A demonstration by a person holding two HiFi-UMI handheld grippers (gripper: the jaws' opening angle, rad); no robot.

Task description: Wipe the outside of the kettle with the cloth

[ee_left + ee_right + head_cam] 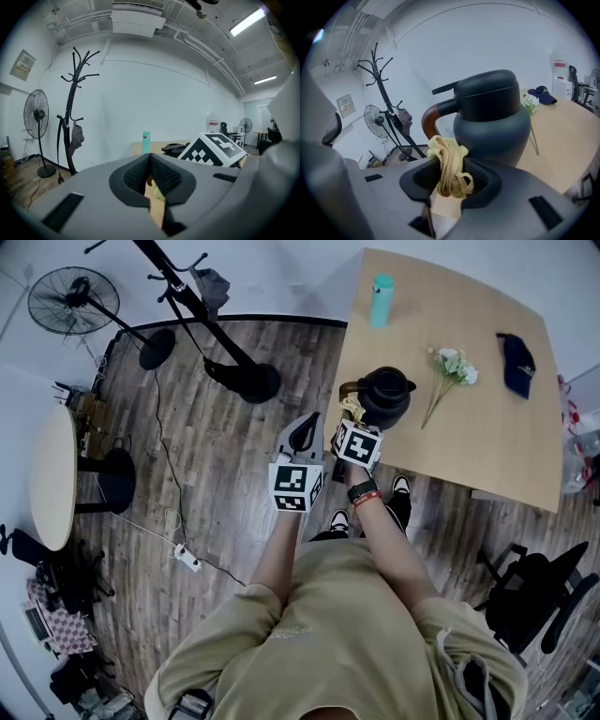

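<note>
Fingers (482,176) of right gripper (450,180) tight on cloth (448,159), nr kettle (492,126).

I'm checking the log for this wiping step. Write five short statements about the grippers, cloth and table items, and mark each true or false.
1. The right gripper is shut on the cloth. True.
2. The kettle lies on its side. False: it stands upright on the table.
3. The left gripper grips the kettle. False: its jaws are together on nothing.
4. A teal bottle stands on the table. True.
5. The flowers stand in a vase. False: they lie flat on the table.
</note>
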